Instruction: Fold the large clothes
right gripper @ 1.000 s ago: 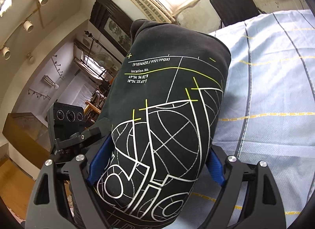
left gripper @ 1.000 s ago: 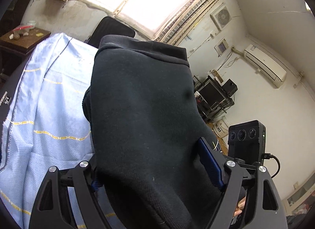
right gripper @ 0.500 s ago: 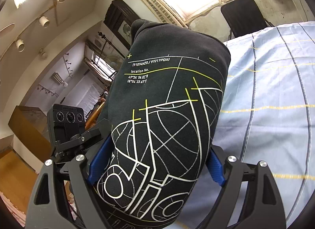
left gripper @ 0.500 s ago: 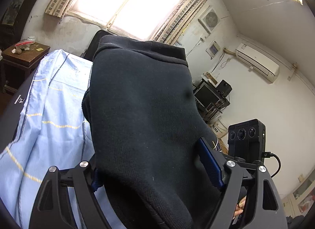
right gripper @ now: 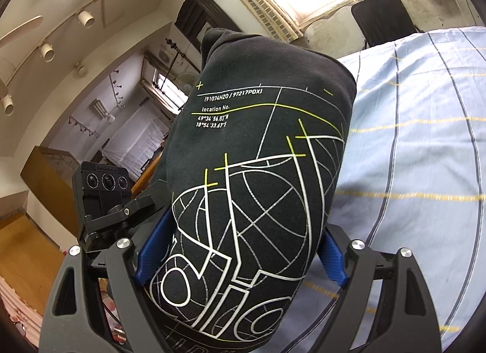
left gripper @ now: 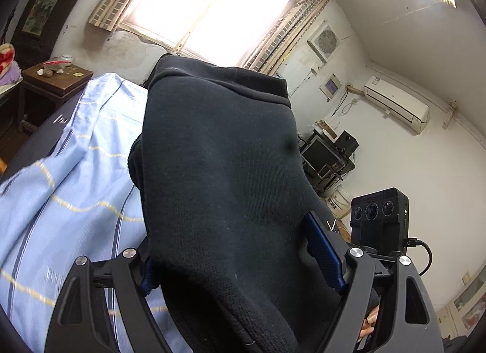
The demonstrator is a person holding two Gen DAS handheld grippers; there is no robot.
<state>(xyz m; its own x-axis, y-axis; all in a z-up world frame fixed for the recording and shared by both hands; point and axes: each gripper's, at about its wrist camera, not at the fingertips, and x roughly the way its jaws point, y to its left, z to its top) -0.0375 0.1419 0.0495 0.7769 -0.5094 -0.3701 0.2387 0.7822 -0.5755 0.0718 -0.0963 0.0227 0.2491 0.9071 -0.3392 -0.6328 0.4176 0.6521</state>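
A folded black sweatshirt [left gripper: 218,155], plain on the side in the left wrist view, shows white and yellow line print [right gripper: 258,146] in the right wrist view. The bundle is held up above a bed with a light blue striped sheet [left gripper: 76,186] [right gripper: 410,140]. My left gripper [left gripper: 237,262] has its blue pads [left gripper: 325,249] pressed against the bundle's sides, jaws wide. My right gripper [right gripper: 243,254] clamps it the same way, pads [right gripper: 332,259] against the cloth. The bundle hides the fingertips and whatever is straight ahead.
A wooden side table [left gripper: 57,76] with small items stands left of the bed. A black chair [right gripper: 382,19] sits under the window at the bed's far side. A desk with a monitor [left gripper: 325,152] stands along the right wall. A hand [left gripper: 367,322] shows behind the left gripper.
Both grippers have carried the sweatshirt bundle sideways and slightly up; the bed has slid toward the frame edges and more of the room shows. The grip has not changed.
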